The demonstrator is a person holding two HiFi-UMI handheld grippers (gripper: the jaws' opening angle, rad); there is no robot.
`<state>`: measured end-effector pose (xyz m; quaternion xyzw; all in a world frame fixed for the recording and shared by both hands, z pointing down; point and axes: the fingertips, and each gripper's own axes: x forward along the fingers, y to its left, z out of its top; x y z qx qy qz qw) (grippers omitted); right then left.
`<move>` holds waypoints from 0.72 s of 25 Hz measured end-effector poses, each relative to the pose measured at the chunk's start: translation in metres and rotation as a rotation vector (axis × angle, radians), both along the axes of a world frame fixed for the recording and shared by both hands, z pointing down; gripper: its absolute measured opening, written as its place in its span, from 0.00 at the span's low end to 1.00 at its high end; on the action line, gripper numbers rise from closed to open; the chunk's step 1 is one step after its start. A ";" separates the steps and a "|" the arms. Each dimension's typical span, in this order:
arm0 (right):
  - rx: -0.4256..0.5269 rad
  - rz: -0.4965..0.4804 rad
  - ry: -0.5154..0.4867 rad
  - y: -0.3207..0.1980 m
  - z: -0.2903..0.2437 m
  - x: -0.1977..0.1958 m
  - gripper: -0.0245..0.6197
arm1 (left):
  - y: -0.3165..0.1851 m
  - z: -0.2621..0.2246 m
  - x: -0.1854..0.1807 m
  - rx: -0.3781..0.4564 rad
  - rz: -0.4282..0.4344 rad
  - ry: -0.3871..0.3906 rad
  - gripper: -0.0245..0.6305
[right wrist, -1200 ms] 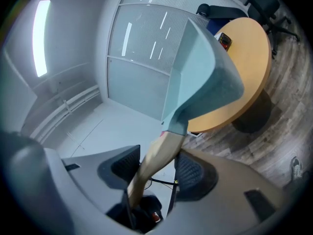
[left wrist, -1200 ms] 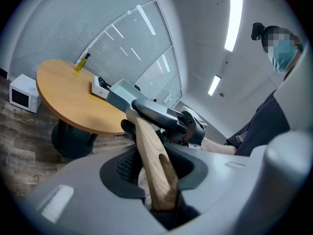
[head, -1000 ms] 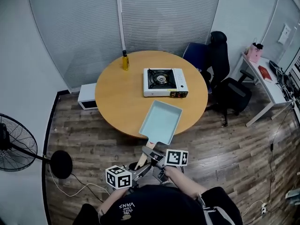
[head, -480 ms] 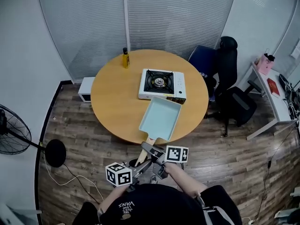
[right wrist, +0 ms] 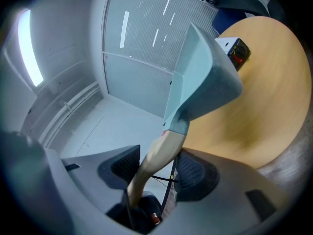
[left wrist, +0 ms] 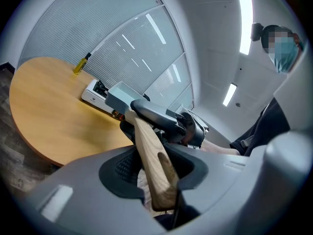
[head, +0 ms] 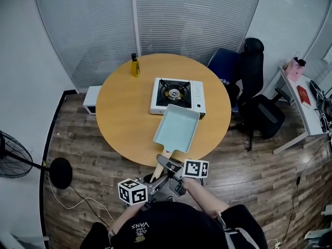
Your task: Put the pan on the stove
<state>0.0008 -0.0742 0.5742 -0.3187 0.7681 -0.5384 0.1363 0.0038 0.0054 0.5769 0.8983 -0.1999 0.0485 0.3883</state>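
The head view looks steeply down from above the person onto the round worktop (head: 124, 123) and the stove (head: 176, 94). Each gripper view rides close behind its own jaws and faces nearly level across that worktop. All three views share the pan handle (left wrist: 151, 163).

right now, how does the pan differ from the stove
The pan is pale blue-green; the stove is white with a black burner. The pan is held up above the table by its wooden handle; the stove sits flat on it. Both are rectangular.
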 end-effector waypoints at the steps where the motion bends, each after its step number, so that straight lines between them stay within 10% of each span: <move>1: 0.001 0.007 -0.002 -0.007 0.000 0.001 0.36 | -0.007 0.000 0.000 0.000 0.007 0.001 0.22; 18: 0.007 0.148 -0.006 -0.124 0.006 -0.004 0.36 | -0.125 0.004 -0.016 0.006 0.143 0.004 0.23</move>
